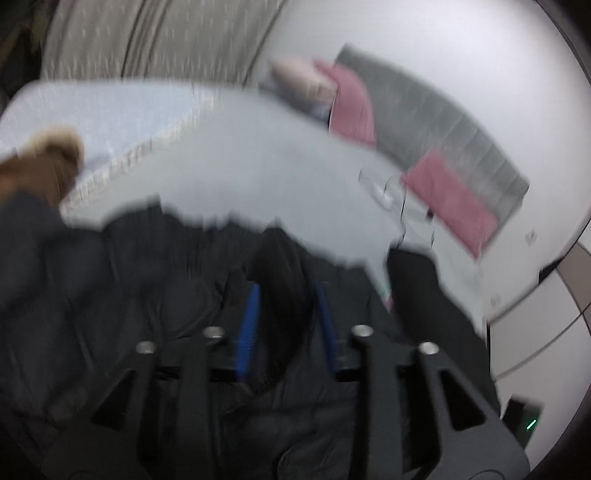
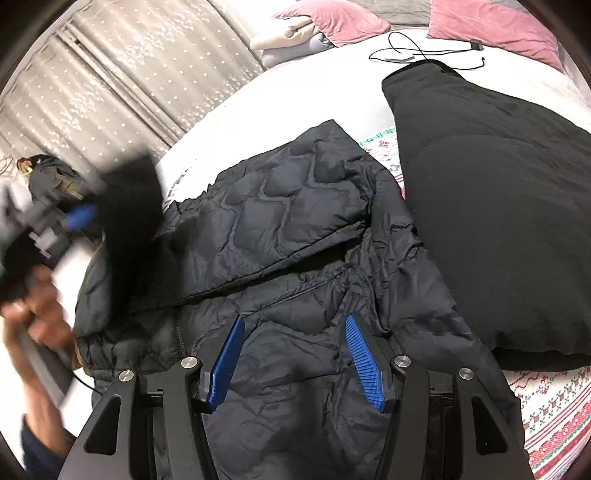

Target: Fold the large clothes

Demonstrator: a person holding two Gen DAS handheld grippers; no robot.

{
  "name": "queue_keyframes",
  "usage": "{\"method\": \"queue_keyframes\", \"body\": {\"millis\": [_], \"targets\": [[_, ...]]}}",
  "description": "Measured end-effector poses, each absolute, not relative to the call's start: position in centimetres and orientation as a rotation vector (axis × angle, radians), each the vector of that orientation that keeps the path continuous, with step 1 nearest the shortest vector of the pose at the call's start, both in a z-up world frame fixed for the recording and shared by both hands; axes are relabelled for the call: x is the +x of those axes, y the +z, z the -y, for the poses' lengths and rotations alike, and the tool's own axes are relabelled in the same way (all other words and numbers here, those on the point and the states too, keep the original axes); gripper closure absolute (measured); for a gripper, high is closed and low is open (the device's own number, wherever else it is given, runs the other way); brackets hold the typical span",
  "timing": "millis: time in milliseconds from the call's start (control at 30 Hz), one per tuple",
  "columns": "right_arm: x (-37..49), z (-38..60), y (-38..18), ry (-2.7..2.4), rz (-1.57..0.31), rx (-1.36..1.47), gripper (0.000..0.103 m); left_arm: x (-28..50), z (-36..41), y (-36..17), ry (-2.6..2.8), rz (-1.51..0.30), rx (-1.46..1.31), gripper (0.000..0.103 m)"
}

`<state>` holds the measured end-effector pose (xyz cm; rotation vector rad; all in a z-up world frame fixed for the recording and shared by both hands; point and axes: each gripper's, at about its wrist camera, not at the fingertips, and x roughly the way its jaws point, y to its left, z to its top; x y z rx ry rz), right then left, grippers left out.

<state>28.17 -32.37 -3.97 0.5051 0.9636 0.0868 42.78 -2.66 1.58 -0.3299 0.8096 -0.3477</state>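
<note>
A dark navy quilted puffer jacket (image 2: pixel 295 229) lies spread on the bed, one sleeve folded across its body. My right gripper (image 2: pixel 293 319) is open just above the jacket's lower body, blue pads on either side of a quilted panel. My left gripper (image 2: pixel 79 218) shows blurred at the left of the right wrist view, holding a dark flap of the jacket lifted. In the blurred left wrist view, its blue pads stand close on a dark fold of the jacket (image 1: pixel 284 291), gripper (image 1: pixel 286 291).
A large black garment (image 2: pixel 498 221) lies on the bed at the right. Under it is a patterned red and white blanket (image 2: pixel 546 417). Pink pillows (image 2: pixel 491 26), folded bedding (image 2: pixel 291 37) and a black cable (image 2: pixel 417 51) lie at the headboard. Curtains (image 2: pixel 110 74) hang at left.
</note>
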Motion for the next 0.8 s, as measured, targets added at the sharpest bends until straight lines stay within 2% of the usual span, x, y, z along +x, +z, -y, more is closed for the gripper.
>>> {"method": "queue_keyframes", "body": {"millis": [133,400,633,800], "targets": [[28.5,32.4,-4.5,0.079,-0.982,0.502,0.045,41.0,0.9,0.4,-0.363,-0.841,-0.304,0.065],[28.9,31.1,-5.0,0.084,-1.0,0.459,0.045,38.2,-9.1,2.1,-0.114,-0.799,-0.242,0.052],[29.4,29.8,-5.3,0.098,-1.016,0.421,0.045,40.2,-14.7,-3.1,-0.049,-0.982,-0.405,0.052],[29.1,30.3,-5.1,0.068,-1.016,0.406,0.045,40.0,-14.8,-1.8,-0.072,-1.029,-0.465,0.052]]}}
